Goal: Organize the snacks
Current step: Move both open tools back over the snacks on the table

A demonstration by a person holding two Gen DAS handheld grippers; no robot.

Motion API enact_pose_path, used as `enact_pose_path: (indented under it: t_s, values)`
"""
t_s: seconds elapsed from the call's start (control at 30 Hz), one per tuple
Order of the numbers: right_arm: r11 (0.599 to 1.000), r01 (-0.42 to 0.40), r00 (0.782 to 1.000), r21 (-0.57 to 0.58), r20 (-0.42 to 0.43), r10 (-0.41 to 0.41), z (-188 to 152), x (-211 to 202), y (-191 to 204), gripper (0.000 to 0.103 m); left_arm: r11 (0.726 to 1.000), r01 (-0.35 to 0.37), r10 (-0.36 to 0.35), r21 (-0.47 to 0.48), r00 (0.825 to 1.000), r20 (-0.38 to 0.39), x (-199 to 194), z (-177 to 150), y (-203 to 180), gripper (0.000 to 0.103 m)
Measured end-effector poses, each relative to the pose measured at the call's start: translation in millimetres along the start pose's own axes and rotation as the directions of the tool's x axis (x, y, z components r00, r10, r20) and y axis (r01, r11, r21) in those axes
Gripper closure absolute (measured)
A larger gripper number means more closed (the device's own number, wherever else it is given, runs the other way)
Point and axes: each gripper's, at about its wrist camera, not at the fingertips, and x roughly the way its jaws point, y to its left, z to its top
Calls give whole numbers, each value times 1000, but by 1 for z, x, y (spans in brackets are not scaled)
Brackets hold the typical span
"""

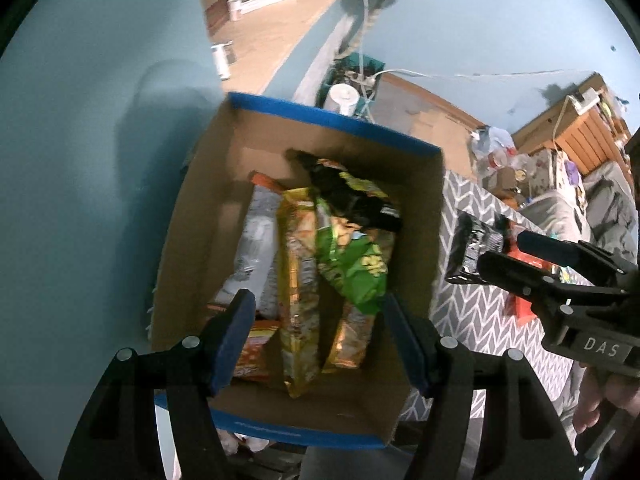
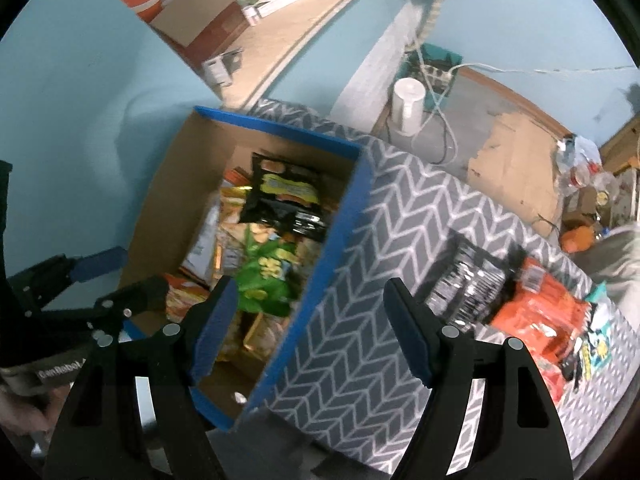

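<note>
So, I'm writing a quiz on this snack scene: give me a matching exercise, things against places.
Things:
1. green snack bag
2. orange packet
3. white cylinder
4. black and silver packet

Places:
A. on the floor beyond the box
B. in the cardboard box
C. on the chevron cloth, far from the box
D. on the cloth, between box and orange packet

Pairs: 1-B, 2-C, 3-A, 4-D

The bags (image 1: 304, 264) in the box (image 1: 336, 120) lie on top of each other, so the lower ones are partly hidden. The orange bags (image 2: 536, 312) on the cloth (image 2: 360, 280) look blurry. The words on every bag are too fuzzy to read.
</note>
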Motion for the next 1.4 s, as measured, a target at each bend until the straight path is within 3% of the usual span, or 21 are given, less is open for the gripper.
enact_pose_path:
  t_s: [0.53, 0.77, 1.07, 1.4]
  values:
    - [984, 112, 993, 138, 33, -118, -46, -58, -106, 22, 980, 55, -50, 193, 998, -29, -3, 6, -86, 34]
    - [977, 143, 988, 160, 29, -150, -66, -80, -166, 22, 970, 62, -58, 233, 998, -27, -3, 8, -132, 28]
    - [973, 175, 984, 153, 0, -177, -88, -86, -250, 22, 965, 76, -54, 250, 994, -94, 32, 6, -195, 25]
    - [971, 222, 972, 88, -93, -214, -104, -59, -342, 22, 957, 64, -18, 282, 987, -162, 84, 0, -245, 24]
